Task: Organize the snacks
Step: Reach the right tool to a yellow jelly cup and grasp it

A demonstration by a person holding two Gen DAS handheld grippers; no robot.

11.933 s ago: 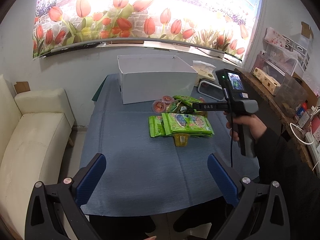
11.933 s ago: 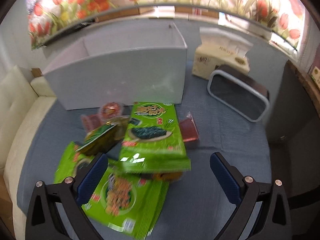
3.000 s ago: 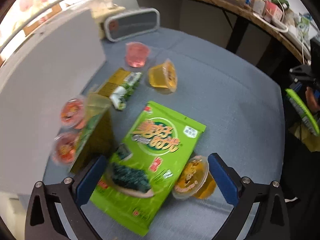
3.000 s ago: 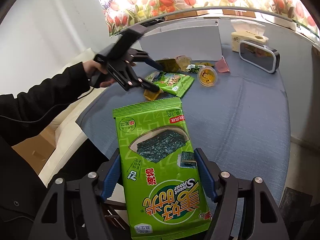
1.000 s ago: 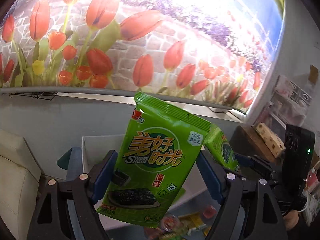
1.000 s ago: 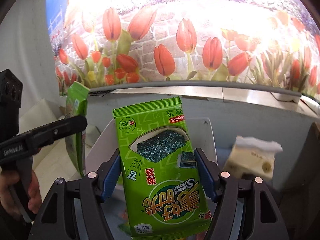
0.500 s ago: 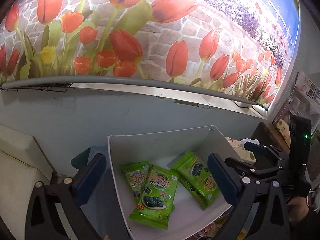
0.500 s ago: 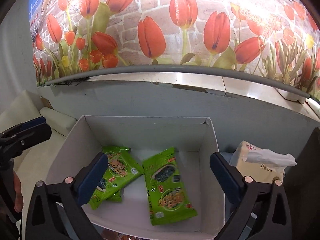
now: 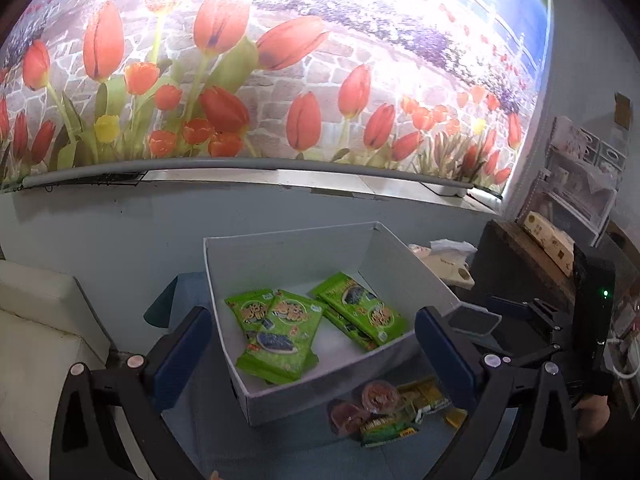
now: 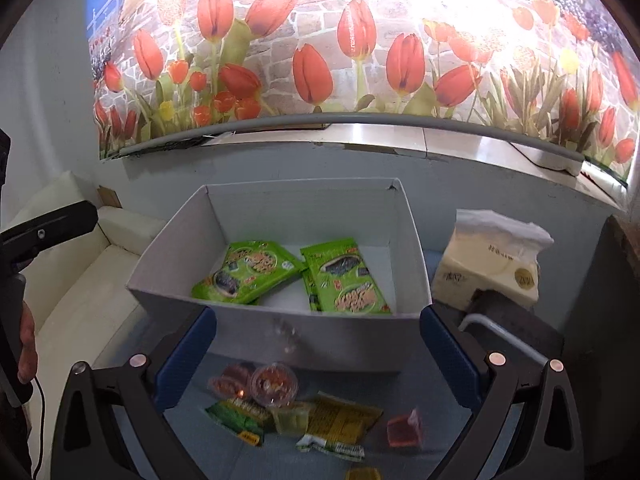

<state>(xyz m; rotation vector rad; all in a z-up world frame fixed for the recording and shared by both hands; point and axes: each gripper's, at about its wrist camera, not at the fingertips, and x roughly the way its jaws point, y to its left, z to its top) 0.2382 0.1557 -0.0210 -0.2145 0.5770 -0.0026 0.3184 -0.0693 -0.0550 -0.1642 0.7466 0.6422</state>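
Observation:
A white box point(image 9: 288, 258) point(image 10: 304, 208) stands on the blue-clothed table point(image 10: 248, 452) by the wall. Several green seaweed packs lie flat inside it: one pile on the left point(image 9: 284, 328) point(image 10: 248, 268) and one on the right point(image 9: 360, 312) point(image 10: 344, 280). My left gripper point(image 9: 310, 320) and right gripper point(image 10: 317, 324) hang side by side over the box's near edge, both open with nothing between the fingers. In front of the box lie loose jelly cups point(image 10: 272, 388) point(image 9: 376, 394), small green and yellow packets point(image 10: 340, 420) point(image 9: 384, 426) and a red jelly point(image 10: 404, 426).
A tissue pack point(image 10: 492, 264) and a dark, white-rimmed case point(image 10: 508, 328) sit right of the box. A cream sofa point(image 9: 40, 340) is at the left, a wooden shelf with boxes point(image 9: 552, 236) at the right. The tulip mural wall is close behind the box.
A second ago each gripper held a green seaweed pack above the box; both jaws opened and the packs now lie inside. Both grippers have drawn back, bringing the loose snacks into view.

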